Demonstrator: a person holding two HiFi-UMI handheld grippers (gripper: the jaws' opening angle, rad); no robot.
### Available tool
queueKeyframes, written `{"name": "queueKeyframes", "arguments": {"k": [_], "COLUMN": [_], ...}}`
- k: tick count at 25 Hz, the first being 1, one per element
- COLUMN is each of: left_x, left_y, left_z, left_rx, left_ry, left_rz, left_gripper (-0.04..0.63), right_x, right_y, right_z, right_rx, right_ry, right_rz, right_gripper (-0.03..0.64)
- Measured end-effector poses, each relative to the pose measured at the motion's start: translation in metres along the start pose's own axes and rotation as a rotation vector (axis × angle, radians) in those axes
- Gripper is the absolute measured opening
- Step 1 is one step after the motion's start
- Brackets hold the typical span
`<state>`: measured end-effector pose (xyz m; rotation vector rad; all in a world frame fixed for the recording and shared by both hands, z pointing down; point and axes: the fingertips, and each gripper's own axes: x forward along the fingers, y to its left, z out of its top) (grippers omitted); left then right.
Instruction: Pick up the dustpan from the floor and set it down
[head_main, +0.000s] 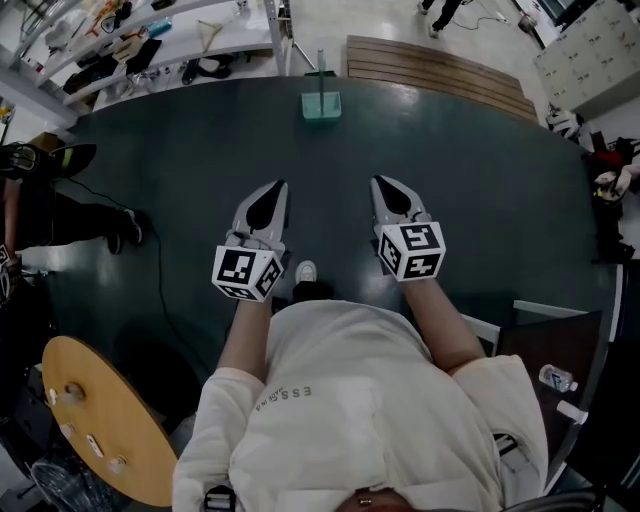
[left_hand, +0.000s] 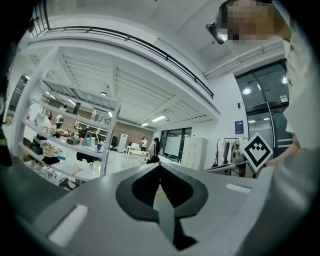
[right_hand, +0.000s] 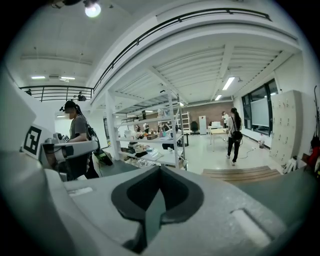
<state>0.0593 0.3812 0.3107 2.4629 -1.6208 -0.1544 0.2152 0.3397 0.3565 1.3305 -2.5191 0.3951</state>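
Observation:
A teal dustpan (head_main: 321, 104) with an upright handle stands on the dark green floor at the far side, straight ahead of me. Both grippers are held out level in front of my body, well short of it. My left gripper (head_main: 283, 184) has its jaws meeting at the tip with nothing between them; in the left gripper view (left_hand: 160, 164) the same closed point shows against the room. My right gripper (head_main: 376, 181) is likewise shut and empty, and its tip (right_hand: 159, 168) looks toward shelves and a wooden step. Neither gripper view shows the dustpan.
A round wooden table (head_main: 100, 420) stands at my lower left. Another person (head_main: 60, 212) stands at the left, with a cable on the floor nearby. White shelving (head_main: 150, 40) runs along the far left, a low wooden platform (head_main: 440, 68) lies beyond the dustpan. A bottle (head_main: 558, 378) lies at right.

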Motion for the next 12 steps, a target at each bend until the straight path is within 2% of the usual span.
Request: {"name": "queueKeyframes", "arguments": {"k": [12], "left_x": [0.000], "left_y": [0.008], "left_z": [-0.002], "left_rx": [-0.003], "left_ry": [0.007], "left_rz": [-0.022], "left_gripper": [0.015], "right_x": [0.008], "right_y": [0.011], "right_z": [0.000], "right_rx": [0.013], "right_ry": [-0.024], "right_rz": [-0.027], "right_gripper": [-0.009]}}
